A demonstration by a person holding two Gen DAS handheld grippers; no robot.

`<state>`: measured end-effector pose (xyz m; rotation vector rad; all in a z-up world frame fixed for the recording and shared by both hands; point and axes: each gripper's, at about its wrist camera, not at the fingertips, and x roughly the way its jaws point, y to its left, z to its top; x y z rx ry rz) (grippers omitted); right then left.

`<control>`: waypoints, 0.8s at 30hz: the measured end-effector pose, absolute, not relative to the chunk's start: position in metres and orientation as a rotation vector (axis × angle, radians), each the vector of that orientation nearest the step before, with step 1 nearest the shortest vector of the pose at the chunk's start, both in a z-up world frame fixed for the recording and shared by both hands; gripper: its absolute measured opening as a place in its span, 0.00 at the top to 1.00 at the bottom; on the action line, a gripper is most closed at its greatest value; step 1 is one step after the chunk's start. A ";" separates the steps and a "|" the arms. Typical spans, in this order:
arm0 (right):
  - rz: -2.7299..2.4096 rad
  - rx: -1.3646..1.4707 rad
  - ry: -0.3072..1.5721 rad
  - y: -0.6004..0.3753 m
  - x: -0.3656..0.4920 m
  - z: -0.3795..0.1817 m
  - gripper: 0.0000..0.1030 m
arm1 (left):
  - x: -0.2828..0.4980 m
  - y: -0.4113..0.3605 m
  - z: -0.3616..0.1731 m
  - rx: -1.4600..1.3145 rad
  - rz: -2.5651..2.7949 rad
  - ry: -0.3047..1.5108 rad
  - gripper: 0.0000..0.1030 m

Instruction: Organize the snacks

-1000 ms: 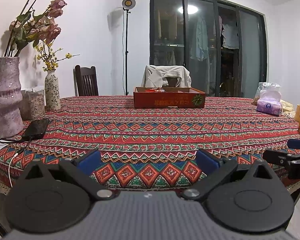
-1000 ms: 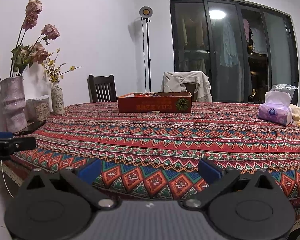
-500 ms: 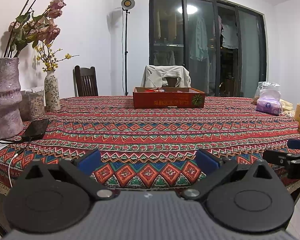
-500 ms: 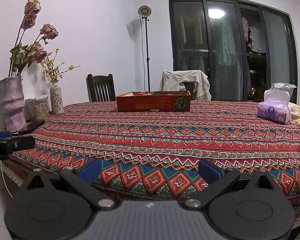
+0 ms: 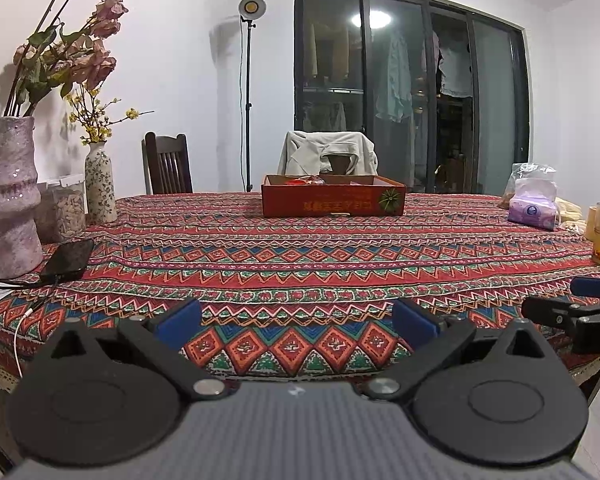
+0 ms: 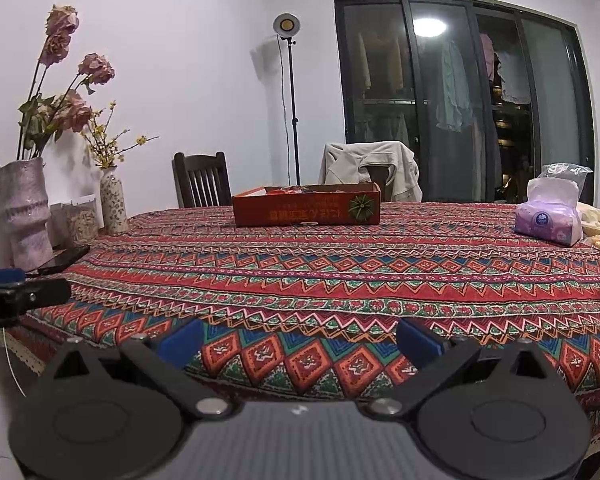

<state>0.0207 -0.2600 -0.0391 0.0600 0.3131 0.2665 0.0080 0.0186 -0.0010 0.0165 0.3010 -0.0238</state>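
Both grippers — left gripper (image 5: 296, 314) and right gripper (image 6: 298, 338) — hang spread and empty at the near table edge. Far across the patterned tablecloth (image 5: 300, 256), the red cardboard tray (image 5: 333, 200) holds wrapped snacks (image 6: 296, 189); none lie loose, fitting either finished sorting or a pause. Its gold lettering sits upside down — unreadable.

The left gripper (image 5: 296, 326) is hovering over the near edge of the patterned tablecloth (image 5: 300, 264), its blue-padded jaws standing wide apart with nothing between them. A red cardboard tray (image 5: 333, 201) is sitting at the far side, and a phone (image 5: 69, 258) is lying beside a pink vase (image 5: 6, 196) at left.
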 end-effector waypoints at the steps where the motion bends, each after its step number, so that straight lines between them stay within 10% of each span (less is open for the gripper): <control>1: 0.267 0.058 0.313 -0.260 0.021 -0.039 0.00 | 0.008 0.019 -0.001 0.013 -0.027 0.302 0.00; 24: 0.254 0.058 0.308 -0.263 0.020 -0.039 0.00 | 0.007 0.022 0.000 -0.006 -0.054 0.279 0.00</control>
